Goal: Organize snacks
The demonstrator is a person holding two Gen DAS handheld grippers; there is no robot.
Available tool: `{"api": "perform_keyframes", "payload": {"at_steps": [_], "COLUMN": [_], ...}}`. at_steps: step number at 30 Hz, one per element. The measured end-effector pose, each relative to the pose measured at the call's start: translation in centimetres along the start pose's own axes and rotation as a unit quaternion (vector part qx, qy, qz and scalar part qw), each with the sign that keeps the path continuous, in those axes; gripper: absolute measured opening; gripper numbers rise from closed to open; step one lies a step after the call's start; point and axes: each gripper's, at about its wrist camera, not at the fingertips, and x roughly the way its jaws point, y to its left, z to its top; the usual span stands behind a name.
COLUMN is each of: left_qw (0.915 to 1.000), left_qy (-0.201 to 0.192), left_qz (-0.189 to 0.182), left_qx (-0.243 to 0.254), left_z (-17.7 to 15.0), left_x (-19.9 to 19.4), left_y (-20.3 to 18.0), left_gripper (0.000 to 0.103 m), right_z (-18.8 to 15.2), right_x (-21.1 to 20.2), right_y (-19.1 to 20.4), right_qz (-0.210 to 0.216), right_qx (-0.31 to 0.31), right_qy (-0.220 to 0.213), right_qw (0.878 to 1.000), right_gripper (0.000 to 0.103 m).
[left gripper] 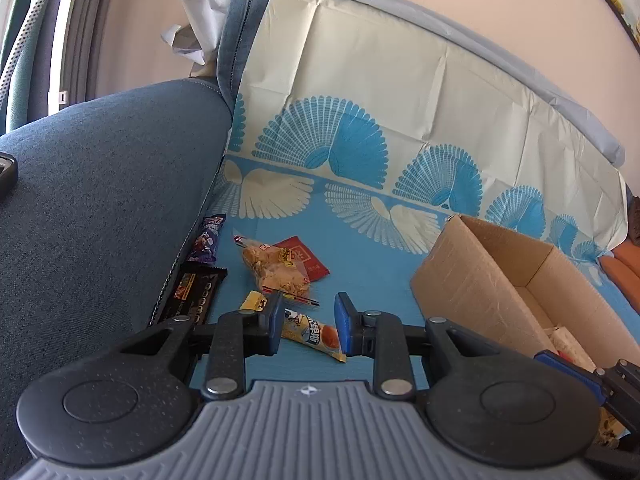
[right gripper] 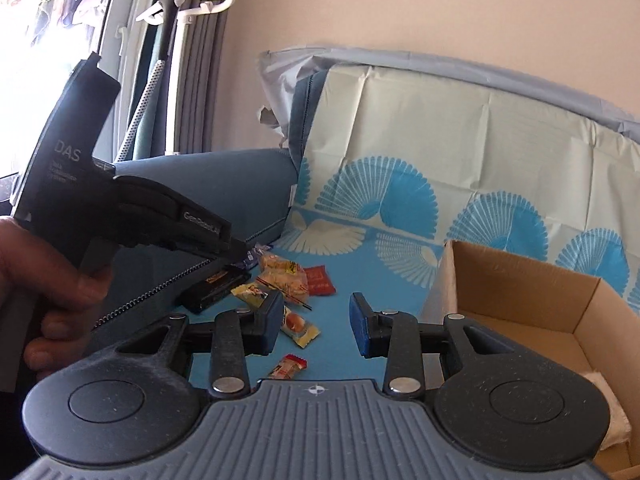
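Left gripper (left gripper: 308, 328) fingers wide, straddling the yellow snack sachet (left gripper: 314, 334) on the blue sofa cover (left gripper: 372, 280); right gripper (right gripper: 314, 326) wide, empty beside the cardboard box (right gripper: 520, 292); sachet looks light, crinkly, slippery, so pinch mid-body across its width.

Blue fan-patterned sheet (left gripper: 372, 276) spread over a sofa seat, carrying everything. Lying between the left claw's (left gripper: 307, 328) pads: yellow snack packet (left gripper: 316, 332). Just beyond: clear bag of biscuits (left gripper: 276, 270), overlapping a red packet (left gripper: 308, 258). Left: black bar (left gripper: 196, 292), purple wrapper (left gripper: 208, 240). Right: open cardboard box (left gripper: 472, 280).
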Motion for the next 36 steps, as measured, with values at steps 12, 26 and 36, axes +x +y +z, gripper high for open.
{"api": "perform_keyframes", "payload": {"at_steps": [12,26,36], "left_qw": [0.9842,0.9564,0.9436], "left_qy": [0.032,0.091,0.106], "left_qz": [0.153,0.25,0.278], "left_qx": [0.083,0.121,0.145], "left_z": [-0.7,-2.0,-2.8], "left_x": [4.4,10.8,12.5], "left_y": [-1.7,-0.7,-0.3], "left_gripper": [0.03,0.057,0.057], "right_z": [-0.7,-2.8,-4.5], "right_x": [4.1,10.0,12.7], "right_y": [0.0,0.8,1.8], "right_qz": [0.022,0.025,0.036], "right_qx": [0.033,0.056,0.05], "right_qy": [0.044,0.122,0.168], "right_qw": [0.998,0.991,0.984], "right_gripper": [0.044,0.058,0.06]}}
